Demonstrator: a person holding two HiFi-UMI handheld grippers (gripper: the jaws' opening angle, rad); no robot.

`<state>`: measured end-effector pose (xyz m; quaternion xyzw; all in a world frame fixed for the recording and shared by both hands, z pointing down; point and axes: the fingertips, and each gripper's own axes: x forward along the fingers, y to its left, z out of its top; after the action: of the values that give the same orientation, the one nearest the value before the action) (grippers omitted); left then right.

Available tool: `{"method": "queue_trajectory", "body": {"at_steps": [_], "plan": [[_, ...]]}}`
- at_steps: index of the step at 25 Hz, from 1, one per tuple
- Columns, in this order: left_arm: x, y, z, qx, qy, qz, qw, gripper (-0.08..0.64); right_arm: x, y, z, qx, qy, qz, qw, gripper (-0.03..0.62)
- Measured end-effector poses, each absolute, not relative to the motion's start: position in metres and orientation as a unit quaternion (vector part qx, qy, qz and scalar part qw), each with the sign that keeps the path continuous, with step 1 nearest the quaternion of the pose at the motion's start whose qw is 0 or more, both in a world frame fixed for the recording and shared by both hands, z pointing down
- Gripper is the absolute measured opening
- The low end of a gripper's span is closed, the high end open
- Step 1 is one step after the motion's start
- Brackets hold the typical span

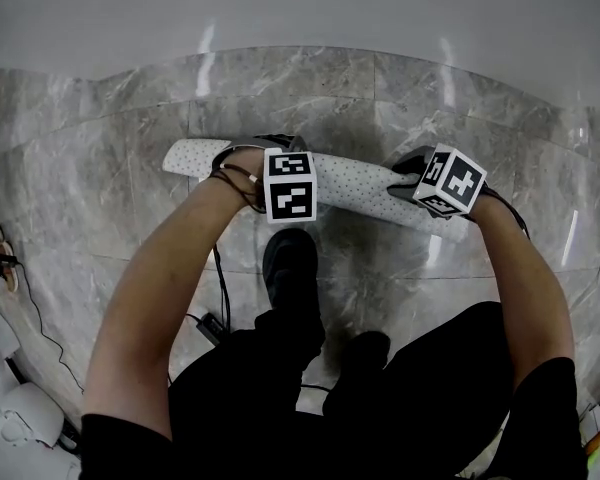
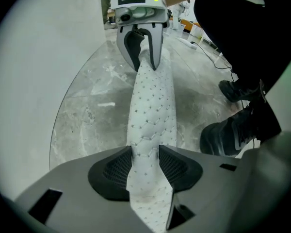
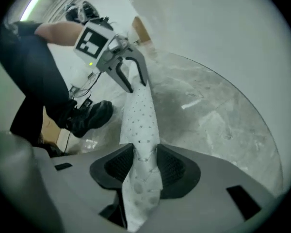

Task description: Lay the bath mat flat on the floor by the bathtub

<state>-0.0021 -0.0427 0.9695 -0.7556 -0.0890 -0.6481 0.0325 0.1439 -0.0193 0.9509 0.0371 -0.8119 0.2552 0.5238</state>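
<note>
Over the glossy grey marble floor (image 1: 100,198) beside the white bathtub (image 1: 280,8), the left gripper (image 2: 145,166) and right gripper (image 3: 145,166) each pinch the bunched, quilted bath mat (image 1: 355,190).

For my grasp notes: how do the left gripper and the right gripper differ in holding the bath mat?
The left gripper points straight down; the right gripper is tilted. The left gripper grips the bath mat further in, with a free end beyond it; the right gripper grips near the other end. Both are shut on it.
</note>
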Motion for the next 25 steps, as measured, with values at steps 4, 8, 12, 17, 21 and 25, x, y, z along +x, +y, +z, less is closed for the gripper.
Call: {"method": "queue_trajectory", "body": {"at_steps": [4,8,12,17,21,25], "plan": [[-0.001,-0.049,0.965,-0.759,-0.079,-0.646,0.021,0.175,0.139,-0.020,0.945,0.019,-0.814,0.178,0.553,0.138],[0.001,-0.062,0.958,-0.767,-0.059,-0.638,0.021,0.142,0.143,-0.038,0.938,0.067,-0.817,0.140,0.556,0.121],[0.003,-0.079,0.950,-0.773,-0.034,-0.633,0.024,0.130,0.146,-0.065,0.932,0.128,-0.811,0.072,0.566,0.121],[0.005,-0.099,0.944,-0.774,-0.004,-0.632,0.046,0.140,0.148,-0.086,0.917,0.175,-0.809,0.011,0.561,0.085],[0.012,-0.125,0.932,-0.780,0.056,-0.616,0.090,0.014,0.146,-0.098,0.909,0.201,-0.808,-0.013,0.553,0.066],[0.017,-0.130,0.927,-0.786,0.062,-0.608,0.094,0.014,0.140,-0.093,0.905,0.177,-0.808,-0.058,0.559,0.059]]}}
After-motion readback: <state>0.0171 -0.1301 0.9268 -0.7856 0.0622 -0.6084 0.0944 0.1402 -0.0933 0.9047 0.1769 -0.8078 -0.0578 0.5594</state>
